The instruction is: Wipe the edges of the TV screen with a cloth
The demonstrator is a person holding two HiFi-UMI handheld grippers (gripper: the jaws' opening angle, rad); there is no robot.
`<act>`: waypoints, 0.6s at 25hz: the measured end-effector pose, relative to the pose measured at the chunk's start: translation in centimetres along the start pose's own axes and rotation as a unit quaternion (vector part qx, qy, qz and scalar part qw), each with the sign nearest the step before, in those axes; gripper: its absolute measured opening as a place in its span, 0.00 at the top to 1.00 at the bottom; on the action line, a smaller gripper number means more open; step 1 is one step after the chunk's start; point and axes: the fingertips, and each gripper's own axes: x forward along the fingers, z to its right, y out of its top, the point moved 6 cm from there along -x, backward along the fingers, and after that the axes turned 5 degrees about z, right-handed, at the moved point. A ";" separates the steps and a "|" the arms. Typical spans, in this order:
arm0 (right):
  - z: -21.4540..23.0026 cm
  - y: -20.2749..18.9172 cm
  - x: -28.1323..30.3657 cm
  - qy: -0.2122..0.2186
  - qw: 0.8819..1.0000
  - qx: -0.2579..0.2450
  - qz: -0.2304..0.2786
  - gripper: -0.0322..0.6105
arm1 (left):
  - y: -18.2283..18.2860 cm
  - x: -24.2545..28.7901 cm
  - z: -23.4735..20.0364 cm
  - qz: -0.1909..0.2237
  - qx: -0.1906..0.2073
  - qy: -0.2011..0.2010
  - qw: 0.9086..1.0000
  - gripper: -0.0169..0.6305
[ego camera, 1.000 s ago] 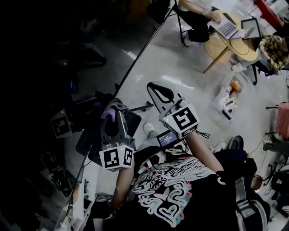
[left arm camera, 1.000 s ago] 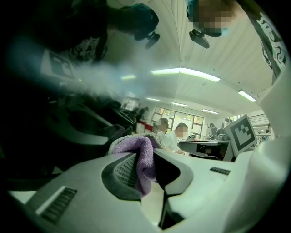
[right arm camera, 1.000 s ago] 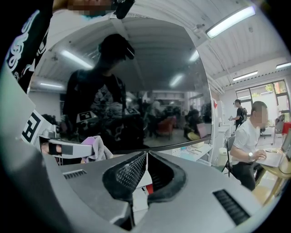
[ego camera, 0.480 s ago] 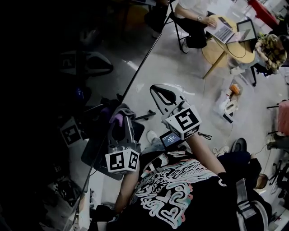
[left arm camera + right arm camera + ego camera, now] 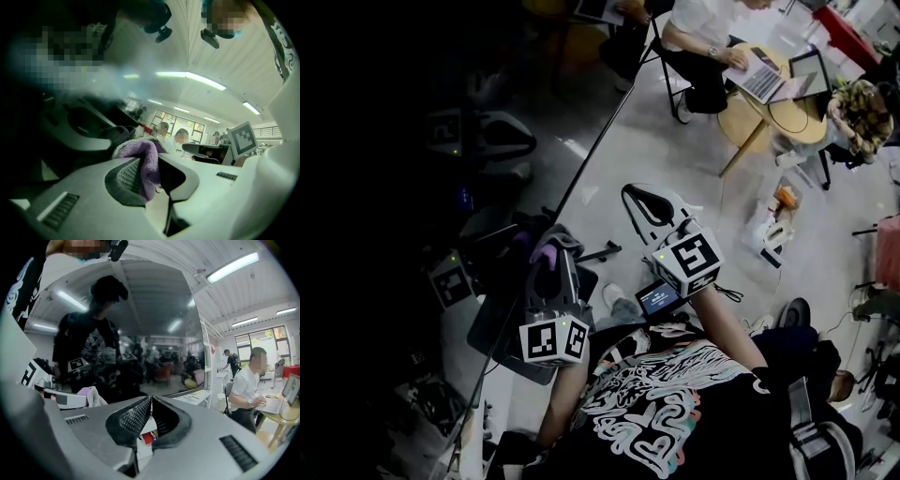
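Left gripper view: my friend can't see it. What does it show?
The left gripper pinches a purple cloth between its two grey jaws, with a dark screen at the left. Behind are a pale ceiling with strip lights and people sitting far off.

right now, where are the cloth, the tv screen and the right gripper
purple cloth (image 5: 147, 164), left gripper view, the fold pinched between the jaws
TV screen (image 5: 154, 324), right gripper view, its dark reflecting glass
right gripper (image 5: 151, 398), right gripper view, where its closed fingertips meet
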 end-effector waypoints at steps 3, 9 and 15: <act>-1.5 -0.2 -0.3 0.014 1.000 -0.002 0.002 0.90 | -0.3 -1.5 -0.2 0.005 -0.001 0.006 1.000 0.87; 0.3 0.4 1.8 0.039 0.999 -0.001 0.009 0.90 | 0.1 0.8 0.3 0.004 0.008 0.015 1.000 0.87; 0.9 1.1 2.5 0.054 0.998 -0.008 0.017 0.90 | 0.4 0.8 0.9 0.018 0.014 0.017 1.000 0.87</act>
